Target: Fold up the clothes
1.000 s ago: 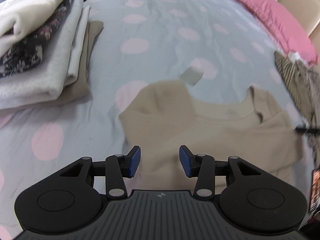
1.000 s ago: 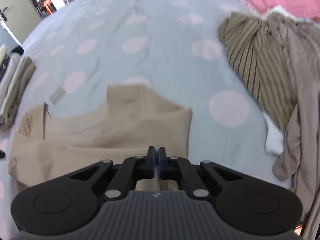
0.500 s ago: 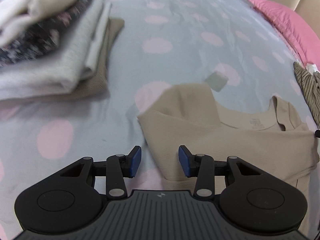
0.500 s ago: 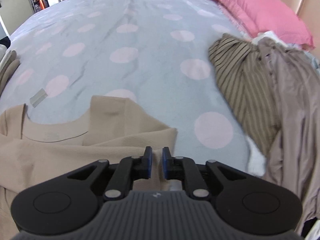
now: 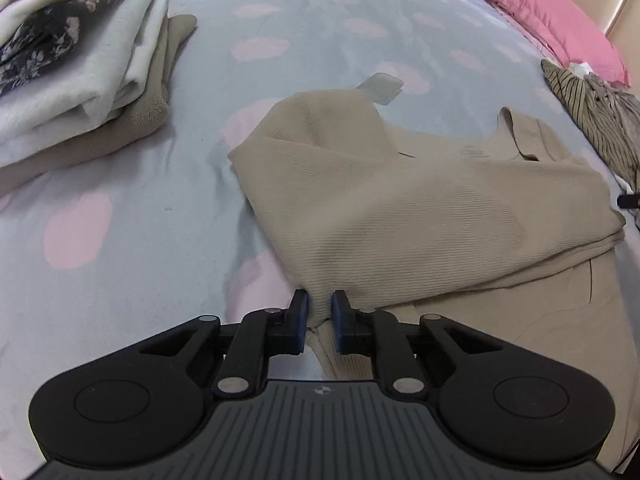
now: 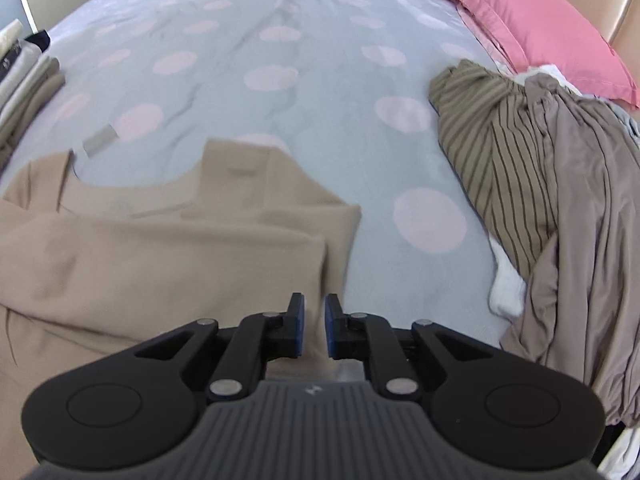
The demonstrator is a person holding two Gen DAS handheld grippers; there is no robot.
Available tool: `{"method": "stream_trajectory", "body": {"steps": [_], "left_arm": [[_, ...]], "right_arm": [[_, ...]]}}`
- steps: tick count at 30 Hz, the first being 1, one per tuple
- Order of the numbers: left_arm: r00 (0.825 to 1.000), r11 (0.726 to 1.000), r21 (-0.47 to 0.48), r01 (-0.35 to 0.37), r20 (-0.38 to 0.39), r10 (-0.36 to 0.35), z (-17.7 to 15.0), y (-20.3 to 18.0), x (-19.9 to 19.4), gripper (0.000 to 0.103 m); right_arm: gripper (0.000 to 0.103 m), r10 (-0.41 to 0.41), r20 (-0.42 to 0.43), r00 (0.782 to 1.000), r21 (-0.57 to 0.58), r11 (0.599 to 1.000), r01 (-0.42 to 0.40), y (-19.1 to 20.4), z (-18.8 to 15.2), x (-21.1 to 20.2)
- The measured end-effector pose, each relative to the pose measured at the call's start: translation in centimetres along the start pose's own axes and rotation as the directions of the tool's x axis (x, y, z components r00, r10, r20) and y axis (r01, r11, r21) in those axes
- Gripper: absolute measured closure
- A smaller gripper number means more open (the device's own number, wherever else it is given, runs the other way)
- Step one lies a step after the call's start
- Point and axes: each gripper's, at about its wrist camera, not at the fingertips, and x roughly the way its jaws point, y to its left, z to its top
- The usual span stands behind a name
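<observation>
A tan top lies partly folded on a big bed with a grey sheet with pink dots. In the left wrist view it fills the middle and right of the frame. The left gripper sits at the bottom middle, and its jaws have just been closing, so they now pinch a bunched corner of the top. In the right wrist view the top fills the lower left. The right gripper has opened a little; its jaws stand narrow, over the top's edge, not pressing it. A stack of folded clothes sits at the upper left. A heap of unfolded clothes lies at the right, near a pink pillow.
</observation>
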Motion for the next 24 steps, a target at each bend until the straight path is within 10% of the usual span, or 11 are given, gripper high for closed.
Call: {"method": "stream_trajectory", "body": {"steps": [11, 24], "left_arm": [[0.998, 1.000, -0.010, -0.022, 0.050, 0.023, -4.5, -1.5, -4.7, 0.094], [0.989, 0.994, -0.105, 0.009, -0.145, -0.024, -13.6, -3.0, -6.2, 0.085]], "right_arm": [[0.074, 0.160, 0.015, 0.987, -0.110, 0.981, -0.157, 0.4, -5.4, -3.1], [0.063, 0.167, -0.183, 0.969, -0.090, 0.979, -0.185, 2.0, -16.1, -5.1]]}}
